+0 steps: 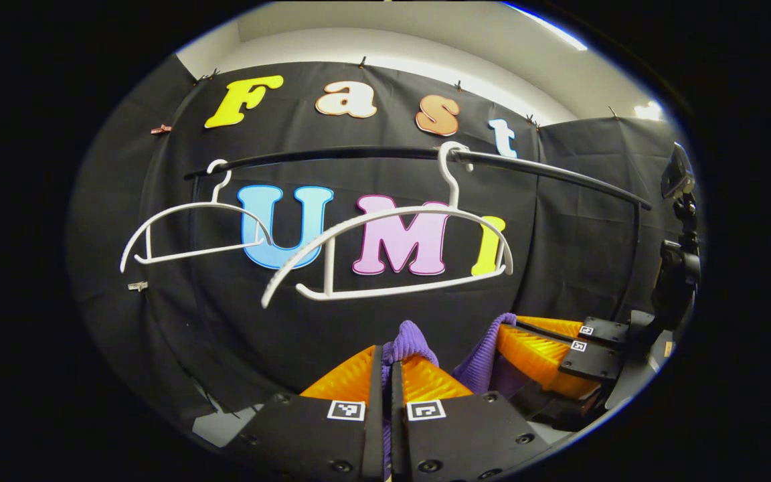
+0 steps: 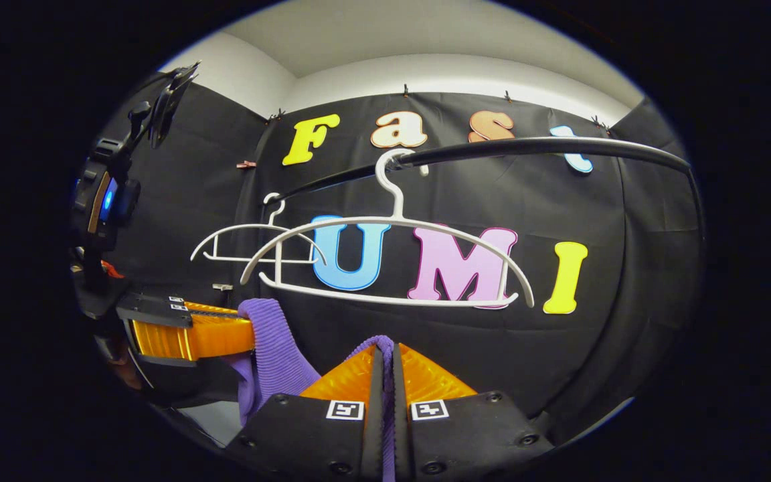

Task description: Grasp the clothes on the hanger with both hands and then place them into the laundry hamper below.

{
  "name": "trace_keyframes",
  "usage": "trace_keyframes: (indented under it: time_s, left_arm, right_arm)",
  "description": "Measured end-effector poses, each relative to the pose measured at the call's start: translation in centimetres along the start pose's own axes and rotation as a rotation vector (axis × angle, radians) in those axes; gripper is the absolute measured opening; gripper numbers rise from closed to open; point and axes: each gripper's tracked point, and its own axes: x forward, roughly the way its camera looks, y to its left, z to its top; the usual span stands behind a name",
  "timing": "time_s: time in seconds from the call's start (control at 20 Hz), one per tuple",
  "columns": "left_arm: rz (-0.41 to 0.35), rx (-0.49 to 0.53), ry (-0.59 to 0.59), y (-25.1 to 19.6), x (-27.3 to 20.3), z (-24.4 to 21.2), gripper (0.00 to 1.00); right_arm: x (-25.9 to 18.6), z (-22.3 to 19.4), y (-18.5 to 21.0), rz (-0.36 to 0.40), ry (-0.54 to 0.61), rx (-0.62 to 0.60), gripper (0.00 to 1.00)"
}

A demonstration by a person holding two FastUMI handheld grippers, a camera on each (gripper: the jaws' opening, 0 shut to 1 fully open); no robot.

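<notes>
A purple ribbed garment (image 1: 407,343) bulges up between the fingers of my left gripper (image 1: 386,365), which is shut on it. In the right gripper view the same purple garment (image 2: 272,348) hangs from the left gripper (image 2: 245,335) at the left and runs under to my right gripper (image 2: 385,358), shut on a fold of it. The right gripper (image 1: 502,335) also appears at the right of the left gripper view, pinching the cloth. Above hang two bare white hangers (image 1: 392,248) (image 1: 191,231) on a black rail (image 1: 425,155); the nearer hanger (image 2: 392,258) is close ahead.
The black rail (image 2: 526,147) crosses overhead in both views, with the second hanger (image 2: 251,241) farther left. A dark camera stand (image 1: 676,268) stands at the right of the left gripper view. A pale floor patch (image 1: 215,428) shows low left.
</notes>
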Motion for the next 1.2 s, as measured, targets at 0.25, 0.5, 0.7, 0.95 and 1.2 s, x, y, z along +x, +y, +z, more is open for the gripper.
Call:
trace_keyframes:
  time_s: [0.25, 0.5, 0.7, 0.95, 1.2]
  left_arm:
    - [-0.026, -0.04, 0.127, -1.1, 1.4, -8.2, 0.09]
    - [-0.018, -0.05, 0.251, -0.9, 3.1, -16.4, 0.09]
    - [0.007, -0.087, 0.382, -0.1, 4.0, -23.2, 0.09]
    - [0.024, -0.111, 0.593, -0.2, 4.1, -33.3, 0.09]
    - [0.043, -0.023, 0.891, -0.5, 1.5, -44.1, 0.09]
  right_arm:
    - [-0.1, -9.1, -0.5, -0.002, 0.168, 0.073, 0.12]
    - [-0.4, -17.6, -1.5, -0.021, 0.328, 0.094, 0.13]
    - [-1.5, -24.9, -1.9, -0.011, 0.476, 0.06, 0.13]
    - [-1.9, -29.7, -1.4, 0.015, 0.568, 0.055, 0.06]
    - [-6.0, -39.5, -0.3, 0.032, 0.834, 0.069, 0.06]
